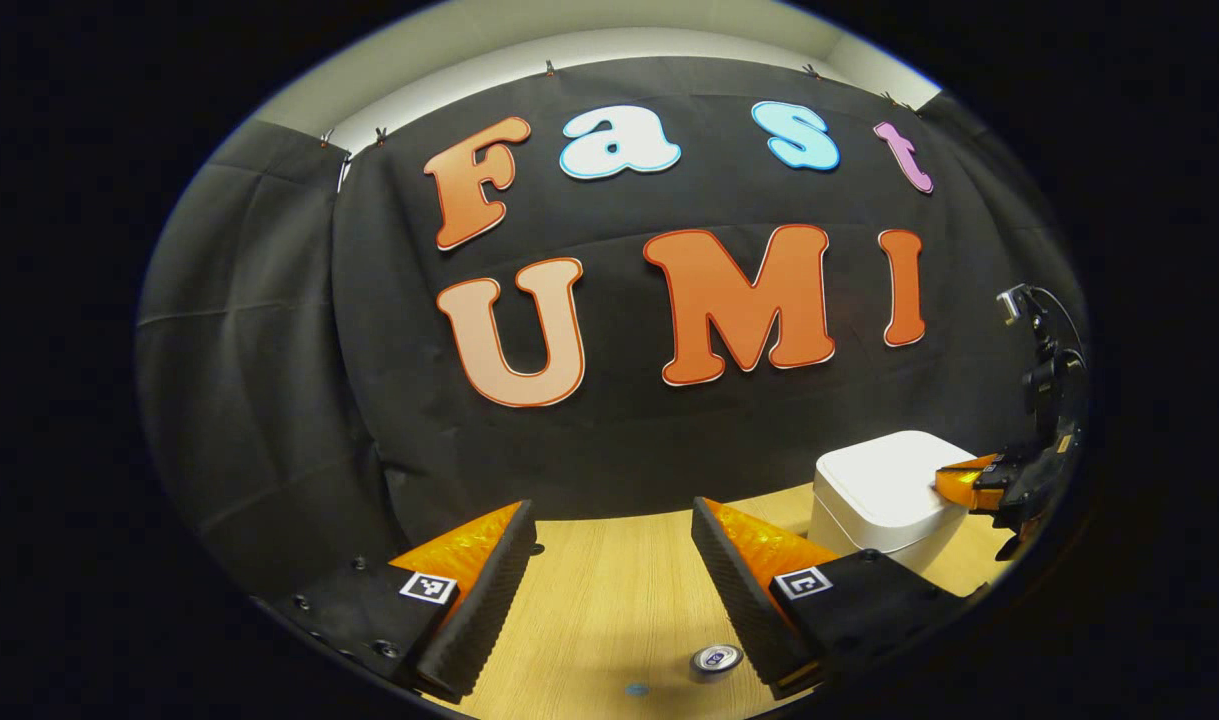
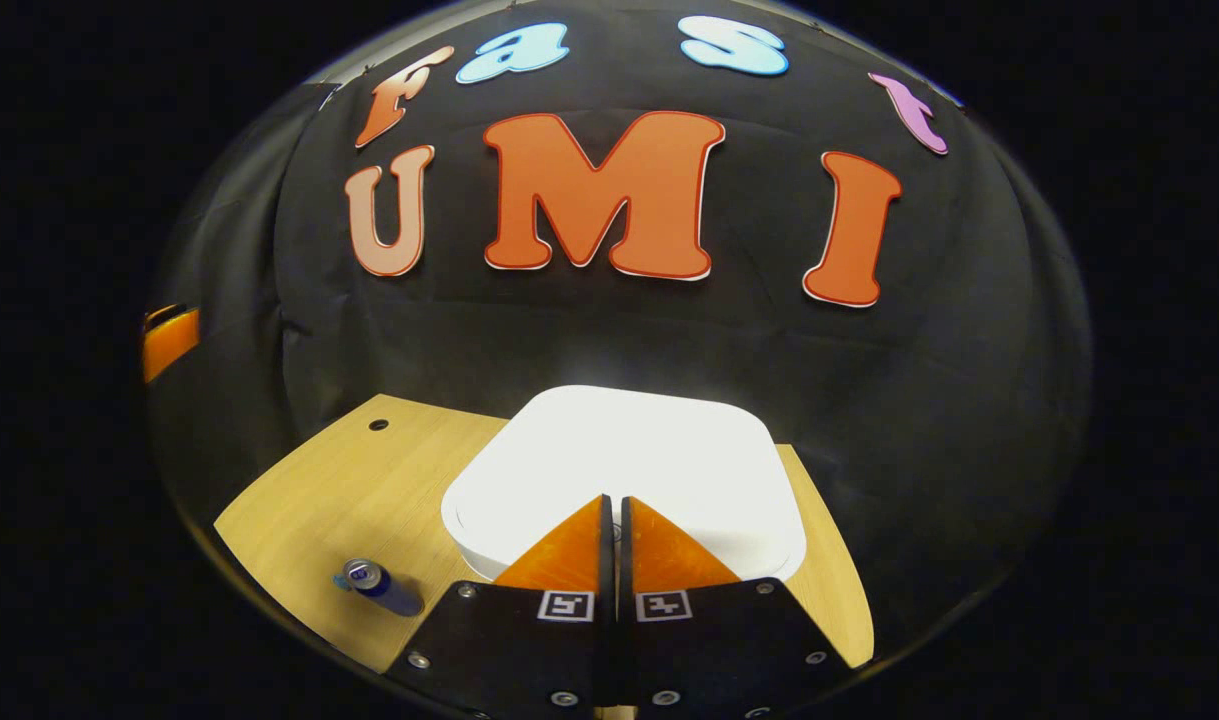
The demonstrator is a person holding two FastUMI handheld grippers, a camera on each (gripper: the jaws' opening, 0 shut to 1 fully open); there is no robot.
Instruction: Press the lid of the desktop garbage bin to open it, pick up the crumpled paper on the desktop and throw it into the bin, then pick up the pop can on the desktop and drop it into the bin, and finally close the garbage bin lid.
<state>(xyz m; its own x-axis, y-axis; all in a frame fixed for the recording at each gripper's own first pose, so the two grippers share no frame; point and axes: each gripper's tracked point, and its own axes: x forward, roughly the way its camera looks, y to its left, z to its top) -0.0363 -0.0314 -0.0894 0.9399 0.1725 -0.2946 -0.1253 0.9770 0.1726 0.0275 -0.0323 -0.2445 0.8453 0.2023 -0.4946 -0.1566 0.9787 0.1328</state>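
Right tool (image 2: 614, 505) clenched empty over the bin lid, left tool (image 1: 614, 520) hanging wide apart.

Right tips sit at the near edge of the white squarish plastic bin's closed lid (image 2: 624, 450); the blue pop can (image 2: 374, 582) stands on the light wooden surface (image 2: 339, 500), left of the bin.

The right gripper (image 2: 615, 500) hides the near edge of the bin lid (image 2: 619, 450). The pop can (image 1: 716, 660) is part hidden behind the left gripper's finger (image 1: 744, 590).
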